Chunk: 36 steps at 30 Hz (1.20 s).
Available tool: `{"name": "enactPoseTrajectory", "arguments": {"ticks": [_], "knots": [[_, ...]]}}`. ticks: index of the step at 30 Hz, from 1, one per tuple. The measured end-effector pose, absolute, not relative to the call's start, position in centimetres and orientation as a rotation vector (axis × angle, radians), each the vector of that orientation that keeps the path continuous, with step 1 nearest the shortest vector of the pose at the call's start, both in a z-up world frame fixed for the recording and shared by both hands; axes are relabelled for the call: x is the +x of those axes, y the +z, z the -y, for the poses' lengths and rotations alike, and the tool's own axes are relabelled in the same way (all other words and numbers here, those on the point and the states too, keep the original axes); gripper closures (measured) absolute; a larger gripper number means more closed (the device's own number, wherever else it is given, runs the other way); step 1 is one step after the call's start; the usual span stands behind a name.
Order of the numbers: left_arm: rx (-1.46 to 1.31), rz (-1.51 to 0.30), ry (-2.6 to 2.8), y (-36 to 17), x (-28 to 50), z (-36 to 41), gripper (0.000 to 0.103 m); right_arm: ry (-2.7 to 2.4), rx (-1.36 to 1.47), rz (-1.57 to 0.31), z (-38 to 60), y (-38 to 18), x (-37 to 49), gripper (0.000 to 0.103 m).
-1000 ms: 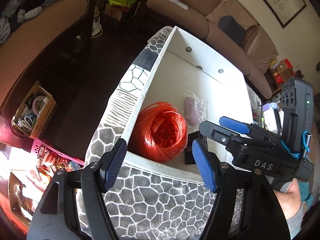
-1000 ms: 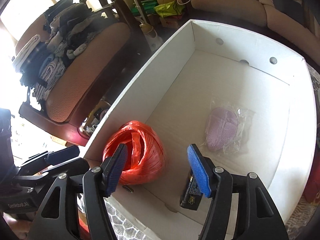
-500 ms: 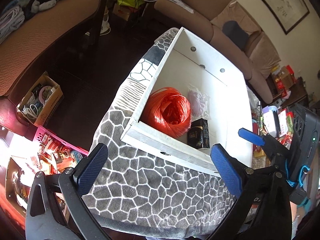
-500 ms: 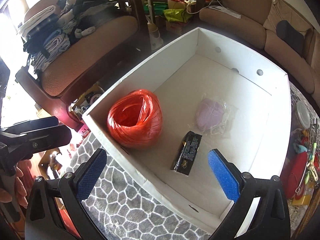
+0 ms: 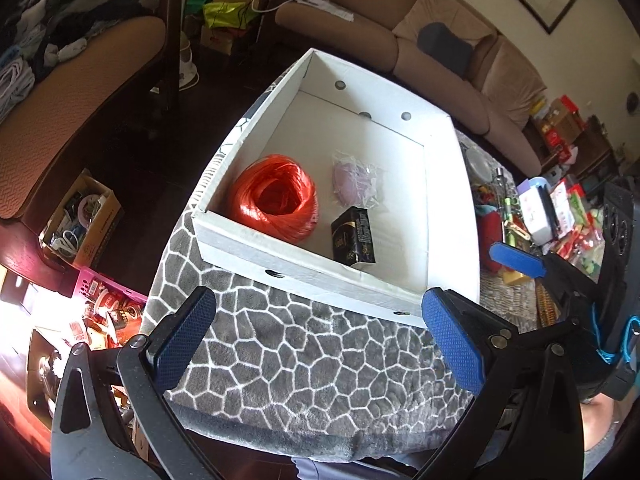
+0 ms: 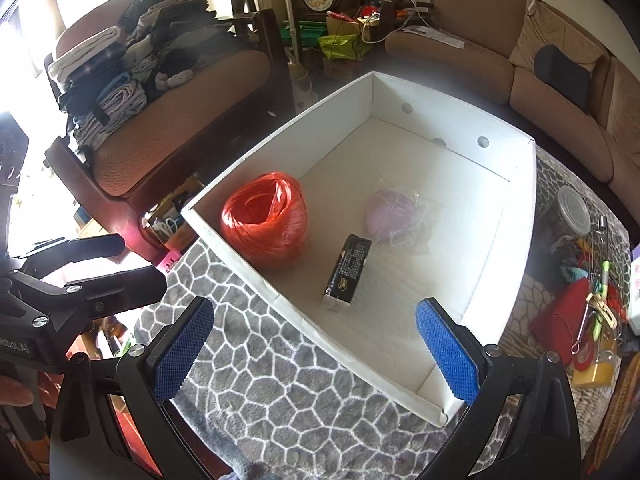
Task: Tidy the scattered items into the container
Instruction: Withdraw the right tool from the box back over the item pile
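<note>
A white cardboard box (image 5: pixel 452 184) (image 6: pixel 520 216) sits on a grey cobble-pattern cloth. Inside lie an orange ball of plastic twine (image 5: pixel 276 204) (image 6: pixel 264 218), a pink item in a clear bag (image 5: pixel 354 180) (image 6: pixel 390 210) and a small black packet (image 5: pixel 354 236) (image 6: pixel 348 270). My left gripper (image 5: pixel 320 340) is open and empty, held above the cloth in front of the box. My right gripper (image 6: pixel 316 348) is open and empty, over the box's near corner. It also shows at the right of the left wrist view (image 5: pixel 516 260).
Scattered small items lie on the cloth right of the box: a red pouch (image 6: pixel 568 316), a lidded jar (image 6: pixel 572 212), clips and packets (image 5: pixel 540 216). A bench with folded clothes (image 6: pixel 120 80) stands at left, a brown sofa (image 6: pixel 560 92) behind.
Both grippers have opened wide and pulled back and up from the box. The orange twine ball and the black packet now lie free inside the box.
</note>
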<state>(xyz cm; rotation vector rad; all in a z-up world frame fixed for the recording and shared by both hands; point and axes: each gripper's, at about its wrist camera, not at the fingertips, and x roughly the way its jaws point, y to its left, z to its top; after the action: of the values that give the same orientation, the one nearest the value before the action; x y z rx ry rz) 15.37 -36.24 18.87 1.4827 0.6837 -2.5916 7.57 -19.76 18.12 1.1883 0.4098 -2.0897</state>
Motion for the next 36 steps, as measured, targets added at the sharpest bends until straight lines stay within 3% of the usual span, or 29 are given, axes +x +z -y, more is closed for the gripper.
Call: {"name": "enactPoseTrajectory", "arguments": {"ticks": [19, 36], "knots": [[1.652, -0.531, -2.822, 19.4, 8.5, 15.3, 0.0, -2.343, 1.23, -0.192, -1.5, 20.4, 5.6, 0.0], [1.812, -0.383, -2.902, 13.7, 0.4, 5.3, 0.0, -2.499, 1.344, 0.199, -19.2, 14.5, 0.9, 0.0]]}}
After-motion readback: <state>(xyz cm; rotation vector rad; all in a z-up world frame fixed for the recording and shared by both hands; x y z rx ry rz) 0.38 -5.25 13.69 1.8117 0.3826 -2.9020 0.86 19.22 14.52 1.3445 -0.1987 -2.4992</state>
